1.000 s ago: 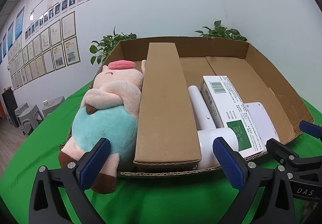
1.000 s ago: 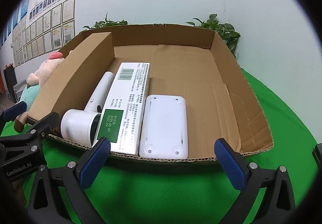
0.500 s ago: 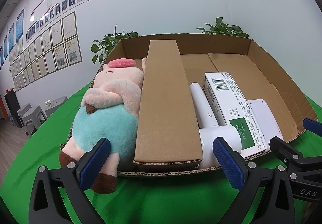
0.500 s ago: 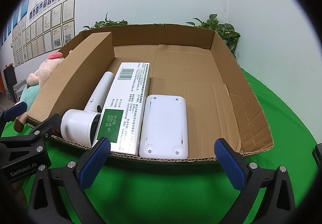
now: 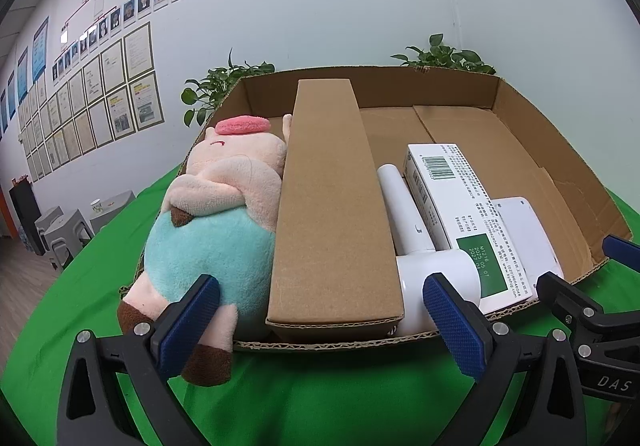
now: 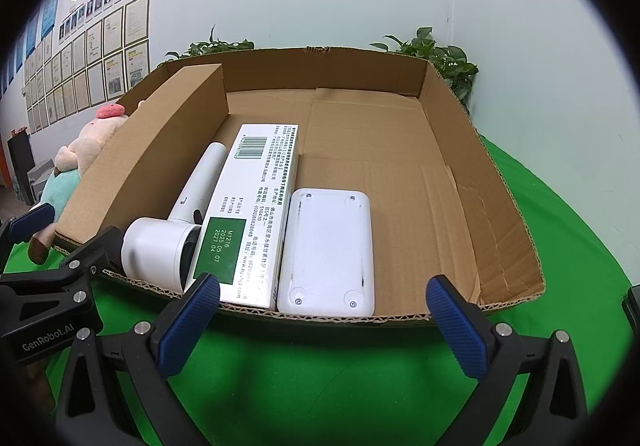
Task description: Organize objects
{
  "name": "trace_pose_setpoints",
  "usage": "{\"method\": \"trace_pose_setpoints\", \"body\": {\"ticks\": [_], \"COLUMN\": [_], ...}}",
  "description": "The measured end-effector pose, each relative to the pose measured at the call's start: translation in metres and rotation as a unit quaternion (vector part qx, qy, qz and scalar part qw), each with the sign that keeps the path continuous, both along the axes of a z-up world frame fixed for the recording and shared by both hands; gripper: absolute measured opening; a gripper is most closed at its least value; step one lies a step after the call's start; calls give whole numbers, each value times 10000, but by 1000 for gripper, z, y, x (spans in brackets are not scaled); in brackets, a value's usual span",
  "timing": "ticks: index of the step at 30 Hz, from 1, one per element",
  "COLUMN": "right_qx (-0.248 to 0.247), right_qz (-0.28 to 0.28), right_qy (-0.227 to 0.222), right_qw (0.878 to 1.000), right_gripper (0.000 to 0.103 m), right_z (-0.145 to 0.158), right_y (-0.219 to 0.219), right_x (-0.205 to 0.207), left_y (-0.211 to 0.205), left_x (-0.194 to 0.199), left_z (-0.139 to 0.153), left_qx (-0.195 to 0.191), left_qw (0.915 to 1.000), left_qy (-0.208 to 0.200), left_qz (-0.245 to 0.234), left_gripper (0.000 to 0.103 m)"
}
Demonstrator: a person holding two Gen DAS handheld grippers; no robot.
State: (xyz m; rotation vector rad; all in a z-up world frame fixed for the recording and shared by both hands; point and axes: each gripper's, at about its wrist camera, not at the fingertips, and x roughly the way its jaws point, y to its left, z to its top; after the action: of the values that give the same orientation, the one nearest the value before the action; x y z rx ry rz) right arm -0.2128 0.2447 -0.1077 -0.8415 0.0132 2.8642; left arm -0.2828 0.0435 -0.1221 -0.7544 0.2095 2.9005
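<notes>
The pink-and-teal plush pig toy (image 5: 212,230) lies at the left side of the shallow brown cardboard tray (image 5: 560,149), its feet overhanging the tray's near edge onto the green-covered desk (image 5: 320,398). Its long axis runs from the near edge toward the far edge. It sits directly ahead of the left hand-held gripper (image 5: 320,326), which is the nearer one; that gripper's left pad is just in front of the feet. Jaws are spread and empty. Rightward follow a long brown cardboard box (image 5: 332,213), a white handheld dryer (image 6: 168,242), a white printed carton (image 6: 252,221) and a flat white plastic device (image 6: 328,250). The right hand-held gripper (image 6: 324,326) faces the tray's near edge, level, jaws spread, holding nothing.
</notes>
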Motion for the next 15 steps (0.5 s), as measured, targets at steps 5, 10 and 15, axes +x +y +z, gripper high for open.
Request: {"method": "trace_pose_setpoints", "body": {"ticks": [5,10,15], "right_qx": [-3,-2,-2], "right_qz": [2,1,1], "right_qy": [0,-2,-1], "right_qw": [10000,10000,10000], "right_gripper": [103,103,103], "right_z": [0,0,0], "right_y": [0,0,0], "right_x": [0,0,0], "left_y": [0,0,-1], "left_x": [0,0,0], "left_z": [-1,-1,-2], "left_qx": [-20,8,-24], "left_qw": [10000,10000,10000], "left_qy": [-7,-5,-22], "left_qz": [12,-4,14], "left_gripper": [103,103,103]}}
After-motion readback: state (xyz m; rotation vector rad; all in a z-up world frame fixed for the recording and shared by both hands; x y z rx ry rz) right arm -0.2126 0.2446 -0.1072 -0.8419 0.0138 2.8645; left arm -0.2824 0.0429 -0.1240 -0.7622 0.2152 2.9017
